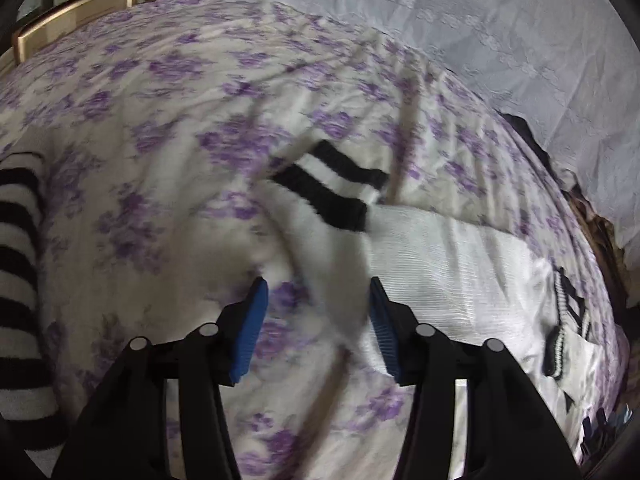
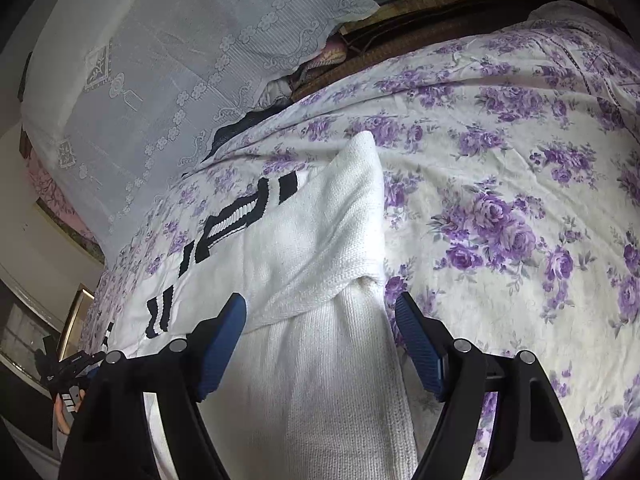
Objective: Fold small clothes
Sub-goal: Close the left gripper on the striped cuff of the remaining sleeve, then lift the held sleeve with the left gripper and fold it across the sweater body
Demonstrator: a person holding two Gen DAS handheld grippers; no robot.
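Observation:
A white knit sweater (image 1: 460, 280) with black-striped trim lies on the purple-flowered bedspread (image 1: 160, 128). One sleeve is folded across it, and its black-and-white cuff (image 1: 332, 188) points away from me. My left gripper (image 1: 317, 282) hangs just above that sleeve with its blue pads (image 1: 252, 328) apart. The sleeve's fabric lies blurred between them and bedspread shows beside the left pad. In the right wrist view the sweater (image 2: 320, 240) is folded into a long band. My right gripper (image 2: 320, 300) stands open over it, a pad on each side, not pressing the knit.
A black-and-white striped garment (image 1: 16, 264) lies at the left edge. A white lace cover (image 2: 160, 80) drapes the pillows behind, with dark cloth beneath it. Wooden furniture (image 1: 76, 12) stands past the bed. A hand with a black device (image 2: 66, 376) shows low left.

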